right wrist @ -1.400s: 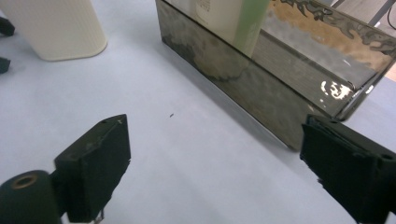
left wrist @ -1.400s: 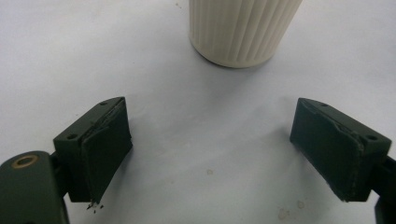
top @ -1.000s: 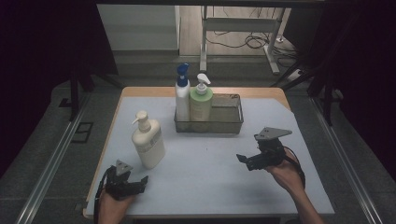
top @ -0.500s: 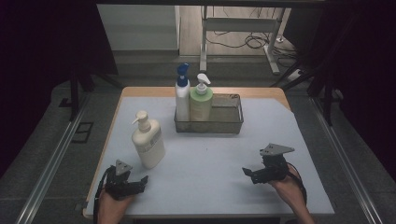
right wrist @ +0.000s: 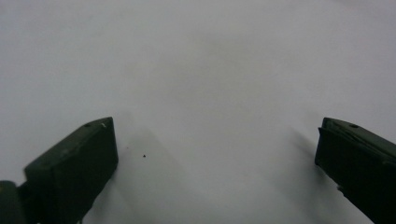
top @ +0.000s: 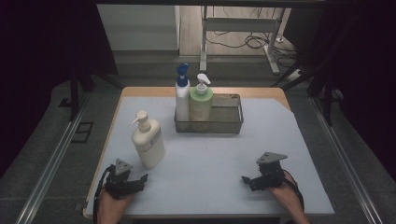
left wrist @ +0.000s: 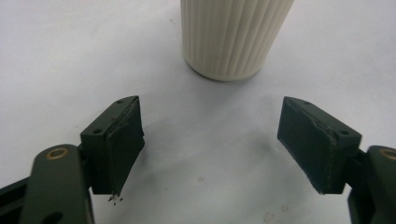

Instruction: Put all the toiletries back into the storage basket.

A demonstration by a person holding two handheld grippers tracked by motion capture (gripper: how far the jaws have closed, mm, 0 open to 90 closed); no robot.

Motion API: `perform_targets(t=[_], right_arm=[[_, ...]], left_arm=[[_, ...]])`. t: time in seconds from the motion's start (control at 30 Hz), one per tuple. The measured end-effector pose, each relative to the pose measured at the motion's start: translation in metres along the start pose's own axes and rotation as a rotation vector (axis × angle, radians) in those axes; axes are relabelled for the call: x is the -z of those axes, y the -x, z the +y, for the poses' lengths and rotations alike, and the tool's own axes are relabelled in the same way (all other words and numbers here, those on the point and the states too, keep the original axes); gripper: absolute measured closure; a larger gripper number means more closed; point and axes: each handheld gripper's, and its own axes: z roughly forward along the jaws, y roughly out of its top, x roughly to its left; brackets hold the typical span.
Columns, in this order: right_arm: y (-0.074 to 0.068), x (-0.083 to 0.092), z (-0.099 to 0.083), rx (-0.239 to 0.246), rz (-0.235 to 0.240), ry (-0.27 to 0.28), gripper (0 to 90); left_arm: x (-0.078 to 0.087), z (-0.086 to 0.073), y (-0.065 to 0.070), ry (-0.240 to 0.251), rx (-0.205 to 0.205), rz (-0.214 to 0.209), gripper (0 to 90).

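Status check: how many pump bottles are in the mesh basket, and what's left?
Done: the blue-capped bottle and green bottle stand in the mesh basket. In hand: nothing; the left gripper is open, its jaws just closing a little, aimed at the cream bottle, nothing between them. The right gripper is open, low over the table. Left, likely: the cream bottle.
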Motion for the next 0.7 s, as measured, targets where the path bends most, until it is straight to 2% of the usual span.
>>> perform_targets(t=[0.2,0.37,0.5,0.63,0.7], right_arm=[[0.0,0.0,-0.001,-0.001,0.0,0.005,0.0],[0.0,0.0,-0.001,0.0,-0.001,0.006,0.0],[0.0,0.0,-0.001,0.0,0.0,0.007,0.0],[0.0,0.0,-0.001,0.0,0.0,0.007,0.0],[0.0,0.0,-0.001,0.0,0.0,0.007,0.0]], left_arm=[[0.001,0.001,-0.005,-0.001,0.014,0.002,30.1],[-0.002,0.003,-0.012,-0.018,0.024,-0.004,39.2],[-0.001,0.007,-0.017,-0.012,0.044,-0.004,46.5],[-0.001,0.015,-0.023,-0.016,0.025,0.011,57.4],[-0.002,0.019,-0.027,-0.017,0.019,0.004,63.9]])
